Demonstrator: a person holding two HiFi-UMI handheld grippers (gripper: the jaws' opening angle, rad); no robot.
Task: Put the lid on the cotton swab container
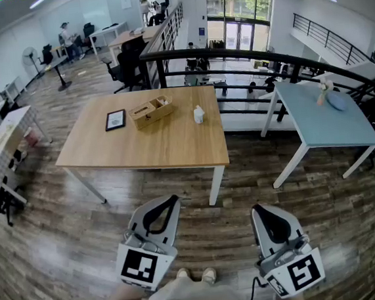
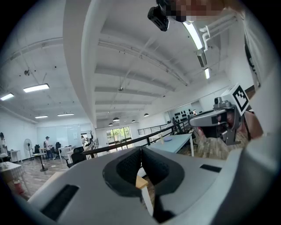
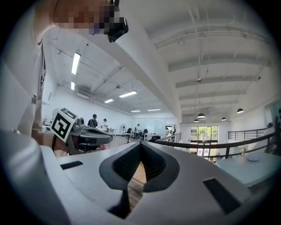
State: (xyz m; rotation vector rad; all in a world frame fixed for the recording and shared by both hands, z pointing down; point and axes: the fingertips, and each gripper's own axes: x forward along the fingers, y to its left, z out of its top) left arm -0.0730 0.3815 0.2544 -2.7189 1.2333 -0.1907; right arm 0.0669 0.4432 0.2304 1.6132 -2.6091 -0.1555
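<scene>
Head view, items listed left to right.

1. Wooden table (image 1: 141, 147): stands on a plank floor (image 1: 64, 243), well ahead of the person.
2. Black-framed panel (image 1: 115, 120): lies flat on the wooden table, on its left half.
3. Wooden box (image 1: 152, 111): open-topped, just right of the panel and set at an angle. Its contents are too small to tell.
4. Cotton swab container (image 1: 198, 114): small and white, upright on the wooden table near the right edge. It is apart from the wooden box and well apart from both grippers. Whether its lid is on cannot be told at this size.
5. Black railing (image 1: 244, 58): runs behind the wooden table and on to the right.
6. Blue table (image 1: 324, 126): right of the wooden table, with a gap of floor between them. Small objects at its far end cannot be made out.
7. Left gripper (image 1: 171, 201): low in the frame over the floor, marker cube toward the person. The left gripper view shows the jaws clenched tip to tip with nothing between them.
8. Right gripper (image 1: 257, 212): beside the left one, apart from it, also over the floor. The right gripper view shows the jaw tips pressed together, holding nothing.
</scene>
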